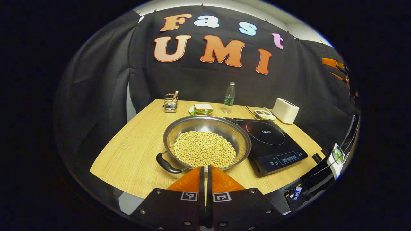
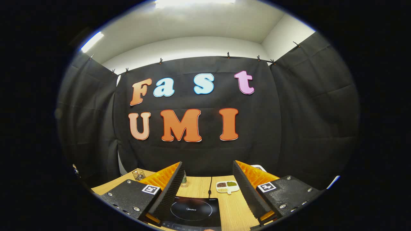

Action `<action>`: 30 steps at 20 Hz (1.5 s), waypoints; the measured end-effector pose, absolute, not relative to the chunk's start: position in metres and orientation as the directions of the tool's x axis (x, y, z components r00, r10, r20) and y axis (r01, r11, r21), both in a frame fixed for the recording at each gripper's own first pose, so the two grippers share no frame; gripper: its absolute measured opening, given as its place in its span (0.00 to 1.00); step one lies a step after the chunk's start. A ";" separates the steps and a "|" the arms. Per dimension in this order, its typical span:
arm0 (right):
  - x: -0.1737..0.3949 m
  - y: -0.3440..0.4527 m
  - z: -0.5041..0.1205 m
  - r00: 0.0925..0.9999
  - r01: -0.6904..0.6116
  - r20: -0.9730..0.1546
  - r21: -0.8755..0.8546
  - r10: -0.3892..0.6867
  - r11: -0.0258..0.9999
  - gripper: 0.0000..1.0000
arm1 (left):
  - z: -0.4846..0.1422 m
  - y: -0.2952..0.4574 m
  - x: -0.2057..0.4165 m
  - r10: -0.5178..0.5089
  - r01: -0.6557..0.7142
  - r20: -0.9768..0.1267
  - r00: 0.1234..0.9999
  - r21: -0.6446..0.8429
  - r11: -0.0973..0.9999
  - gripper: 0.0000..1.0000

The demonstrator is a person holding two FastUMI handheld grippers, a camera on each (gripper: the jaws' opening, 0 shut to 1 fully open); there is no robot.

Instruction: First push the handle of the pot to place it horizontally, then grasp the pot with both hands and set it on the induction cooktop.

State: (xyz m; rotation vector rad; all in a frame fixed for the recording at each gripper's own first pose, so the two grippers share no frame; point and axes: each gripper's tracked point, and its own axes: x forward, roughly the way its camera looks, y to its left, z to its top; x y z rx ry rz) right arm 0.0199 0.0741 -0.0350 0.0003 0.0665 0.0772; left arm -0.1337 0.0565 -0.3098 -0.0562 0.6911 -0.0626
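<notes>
In the left gripper view, the left hand-held gripper [image 1: 205, 171] sits bottom centre, fingers closed together on nothing, just short of the pot [image 1: 207, 142] of beans, mid-frame on the bench [image 1: 135, 150] beside the induction cooktop [image 1: 271, 144]. The right hand-held gripper [image 2: 207, 189] gapes wide, empty.

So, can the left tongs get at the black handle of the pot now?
Probably yes. The left tongs are shut and sit just before the pot, with the black handle slightly to their left. Nothing lies between them on the table.
</notes>
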 end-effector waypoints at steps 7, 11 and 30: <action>0.027 0.087 -0.044 0.993 -0.084 -0.085 -0.004 0.084 0.996 0.95 | -0.351 0.072 -0.144 -0.059 0.001 -0.698 0.713 -0.084 0.996 0.02; 0.031 0.095 -0.051 0.991 -0.091 -0.095 -0.005 0.090 0.996 0.95 | -0.370 0.086 -0.142 -0.032 -0.027 -0.721 0.692 -0.070 0.997 0.02; 0.070 0.127 -0.085 0.984 -0.098 -0.152 0.001 0.097 0.995 1.00 | -0.389 0.133 -0.113 0.082 -0.039 -0.698 0.711 0.077 0.996 0.04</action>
